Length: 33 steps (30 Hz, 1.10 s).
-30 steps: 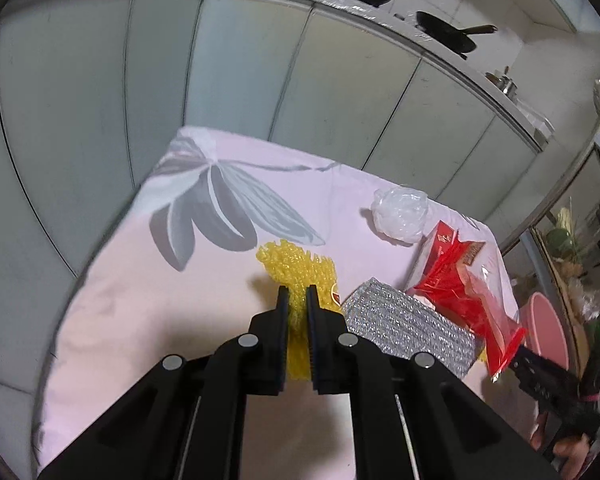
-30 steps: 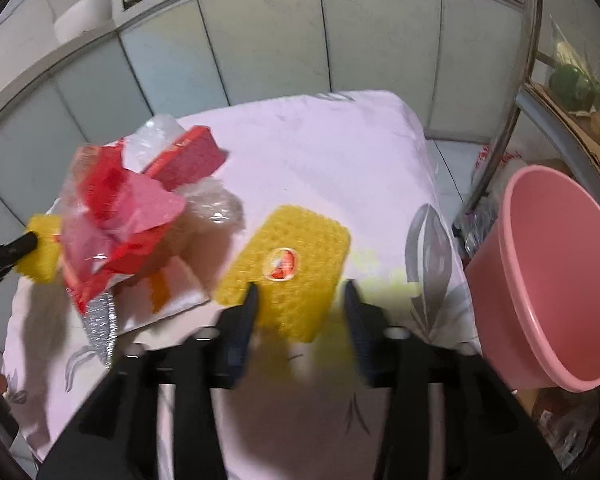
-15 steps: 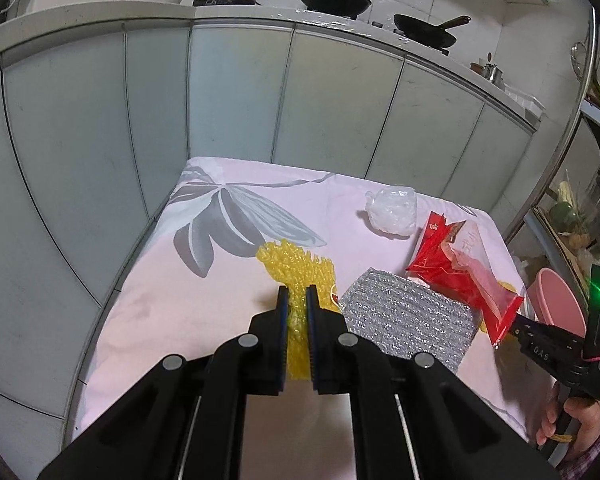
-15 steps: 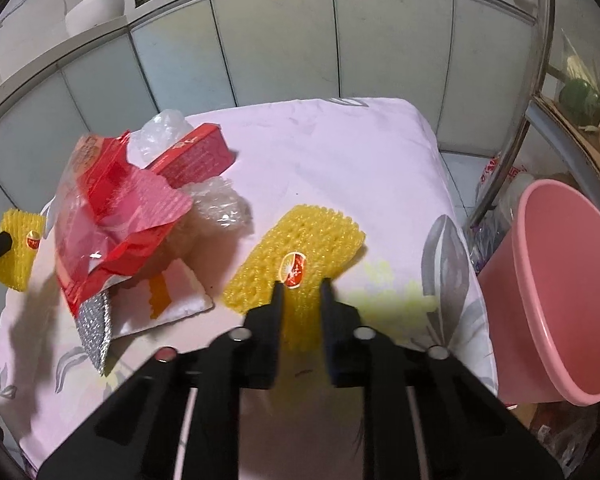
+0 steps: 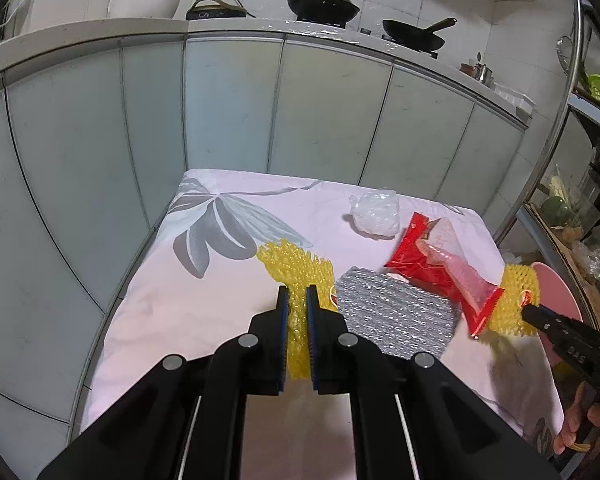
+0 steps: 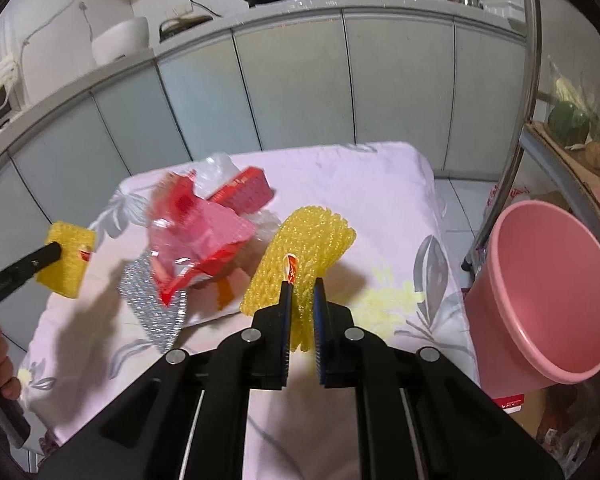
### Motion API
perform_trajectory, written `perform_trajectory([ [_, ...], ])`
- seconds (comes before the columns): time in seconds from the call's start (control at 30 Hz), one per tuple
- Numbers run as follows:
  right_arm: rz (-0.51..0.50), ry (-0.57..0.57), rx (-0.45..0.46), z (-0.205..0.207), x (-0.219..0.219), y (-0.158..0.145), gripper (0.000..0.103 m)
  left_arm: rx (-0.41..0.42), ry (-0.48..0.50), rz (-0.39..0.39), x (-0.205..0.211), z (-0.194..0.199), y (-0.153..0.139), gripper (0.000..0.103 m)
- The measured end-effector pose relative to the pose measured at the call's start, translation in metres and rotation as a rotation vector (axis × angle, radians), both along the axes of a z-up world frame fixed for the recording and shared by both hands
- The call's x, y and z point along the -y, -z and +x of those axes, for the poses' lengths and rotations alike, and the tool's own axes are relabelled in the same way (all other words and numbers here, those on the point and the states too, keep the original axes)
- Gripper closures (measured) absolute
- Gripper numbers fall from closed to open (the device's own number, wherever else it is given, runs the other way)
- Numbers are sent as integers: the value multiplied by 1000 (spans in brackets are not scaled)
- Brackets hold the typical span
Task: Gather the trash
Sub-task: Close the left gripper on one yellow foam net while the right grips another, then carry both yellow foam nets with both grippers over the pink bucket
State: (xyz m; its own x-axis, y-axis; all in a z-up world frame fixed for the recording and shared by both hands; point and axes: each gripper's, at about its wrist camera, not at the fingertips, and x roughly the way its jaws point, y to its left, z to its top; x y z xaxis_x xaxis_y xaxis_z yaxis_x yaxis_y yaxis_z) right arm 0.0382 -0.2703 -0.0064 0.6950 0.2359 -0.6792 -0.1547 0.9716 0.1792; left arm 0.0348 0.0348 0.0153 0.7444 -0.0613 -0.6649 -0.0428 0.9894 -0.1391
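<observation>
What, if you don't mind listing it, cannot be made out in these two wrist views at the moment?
- Pink bucket: its bottom is hidden by its own wall in the right wrist view; contents unknown.
- Red wrapper: motion-blurred there, print unreadable.
- Silver bubble mailer: far corner covered by the wrapper in the left wrist view.
- Sticker on the right hand-held gripper's yellow foam net: folded, unreadable.
- Items on the shelf: too small and distorted.

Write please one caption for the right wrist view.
Right gripper shut on a yellow foam net above the table, beside the pink bucket.
</observation>
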Motion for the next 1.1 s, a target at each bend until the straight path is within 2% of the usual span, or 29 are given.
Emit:
perform_trajectory([
  [0.53,63,74,49,-26,42,-15,93,47,94,17,53,-14,-24,95],
  [1.1,101,231,79,-44,116,-17,93,60,306,50,149,-5,-26,95],
])
